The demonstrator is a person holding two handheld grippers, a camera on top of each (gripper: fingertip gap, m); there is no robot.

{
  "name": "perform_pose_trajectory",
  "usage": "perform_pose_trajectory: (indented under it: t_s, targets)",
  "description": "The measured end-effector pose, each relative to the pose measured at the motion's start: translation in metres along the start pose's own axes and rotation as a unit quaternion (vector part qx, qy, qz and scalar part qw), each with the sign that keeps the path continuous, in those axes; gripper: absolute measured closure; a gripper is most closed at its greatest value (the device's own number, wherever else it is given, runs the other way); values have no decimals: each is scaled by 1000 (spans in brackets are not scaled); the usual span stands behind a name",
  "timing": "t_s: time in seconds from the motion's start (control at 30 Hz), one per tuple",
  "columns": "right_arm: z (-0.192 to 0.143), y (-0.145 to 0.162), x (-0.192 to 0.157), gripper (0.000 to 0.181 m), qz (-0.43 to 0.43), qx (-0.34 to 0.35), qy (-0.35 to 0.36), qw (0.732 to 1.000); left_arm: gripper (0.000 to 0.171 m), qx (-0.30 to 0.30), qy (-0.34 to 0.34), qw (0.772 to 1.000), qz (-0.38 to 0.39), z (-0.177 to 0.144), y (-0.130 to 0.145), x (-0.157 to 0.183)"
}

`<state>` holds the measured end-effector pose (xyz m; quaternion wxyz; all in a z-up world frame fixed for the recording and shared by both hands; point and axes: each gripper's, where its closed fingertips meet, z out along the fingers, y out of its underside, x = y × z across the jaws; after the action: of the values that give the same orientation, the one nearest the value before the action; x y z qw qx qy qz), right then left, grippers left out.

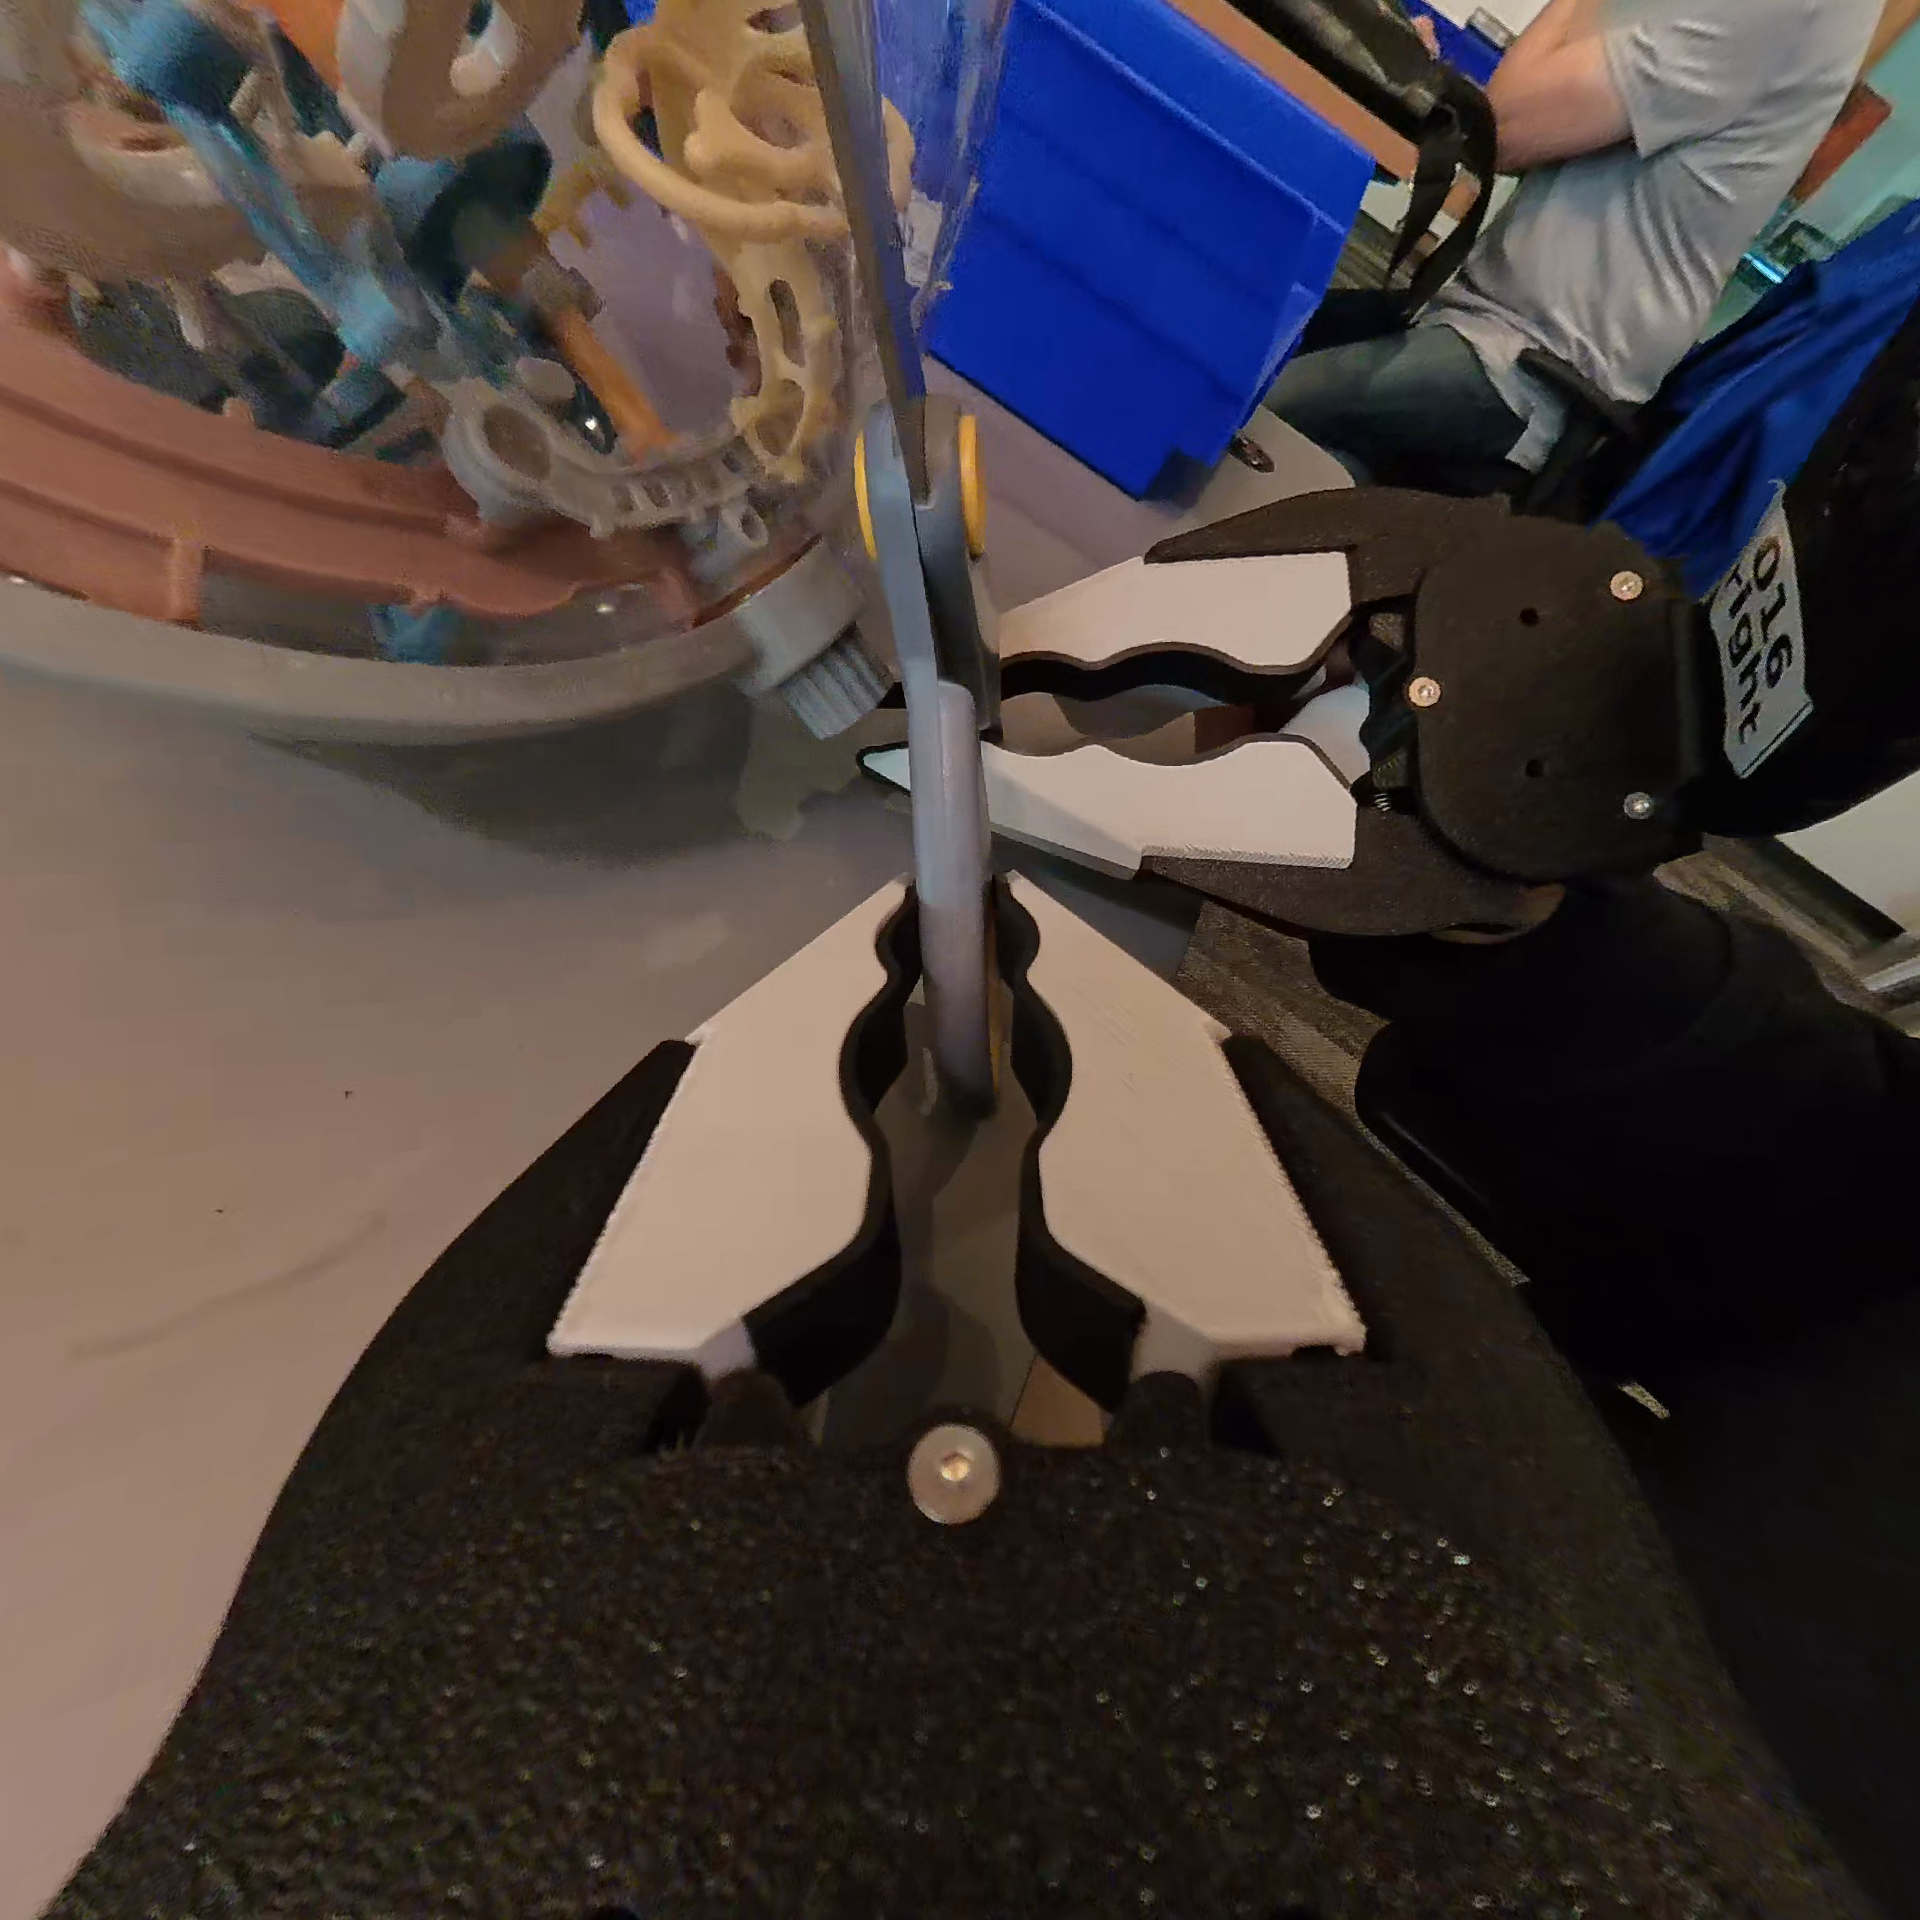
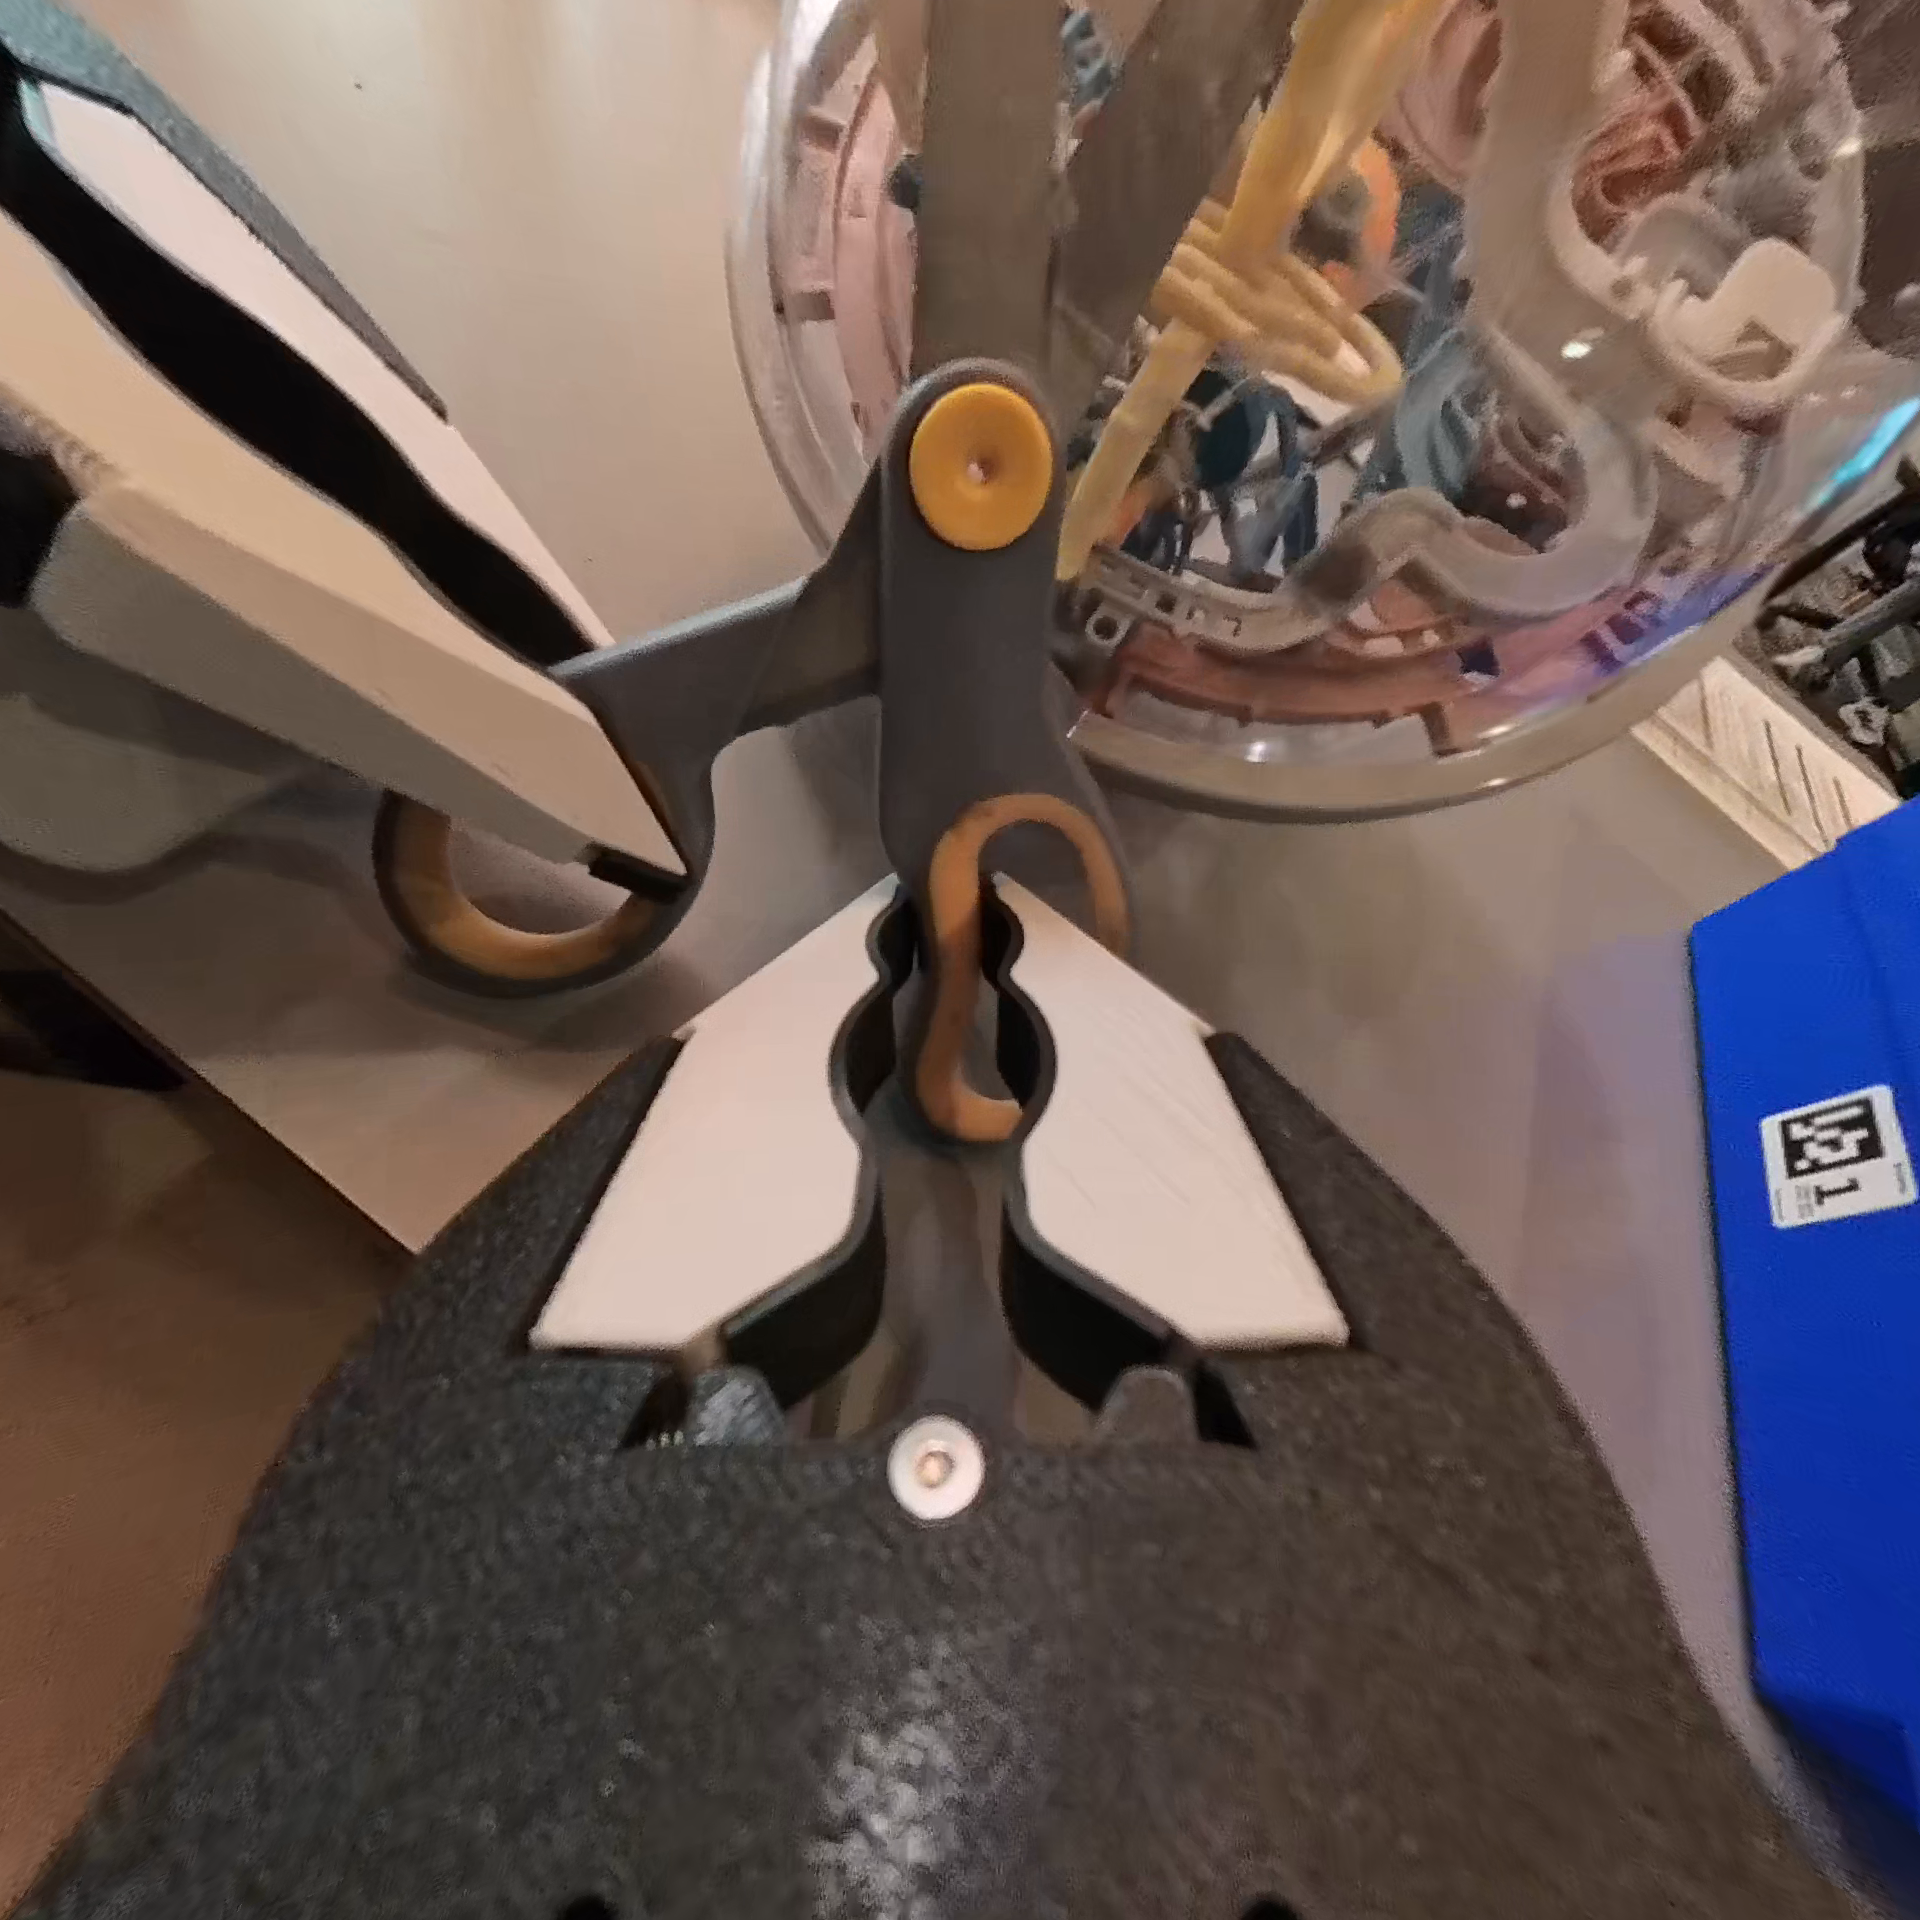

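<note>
Grey and smooth, the bench (image 1: 312, 1039) carried a clear plastic sphere (image 2: 1455, 416) full of tangled tracks at the top of both views, with a blue bin (image 1: 1143, 260) in the upper right of the left wrist view and a seated person (image 1: 1662, 156) beyond it. We held a pair of grey scissors (image 2: 966, 675) with yellow trim between us. Our left gripper (image 1: 956, 1039) was clamped on one handle loop, seen edge-on at frame centre. Our right gripper (image 2: 951, 1039) was closed on the other loop, its yellow lining pinched between the white fingers (image 2: 1143, 1143). In the right wrist view the handles stood spread apart, so the blades looked open; their tips ran out of the top of the frame. We judged that a steady grip on both loops, moved in the plane of the blades, would keep the pivot from twisting. Our two grippers met roughly at right angles, the right reaching in from the right of the left wrist view.
</note>
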<state>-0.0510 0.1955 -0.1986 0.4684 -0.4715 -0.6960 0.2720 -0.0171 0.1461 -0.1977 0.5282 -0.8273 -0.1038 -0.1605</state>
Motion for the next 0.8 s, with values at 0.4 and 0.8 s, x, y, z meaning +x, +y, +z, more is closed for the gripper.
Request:
perform_pose_trajectory:
  t_s: [0.4,0.8]
  targets:
    - [-1,-4,-14,173,28,1,-28,999,163,15,4,1000,-23,-2,-4,-2]
    - [1,-6,-27,174,32,11,-74,997,167,6,-1,1000,-19,2,-3,-4]
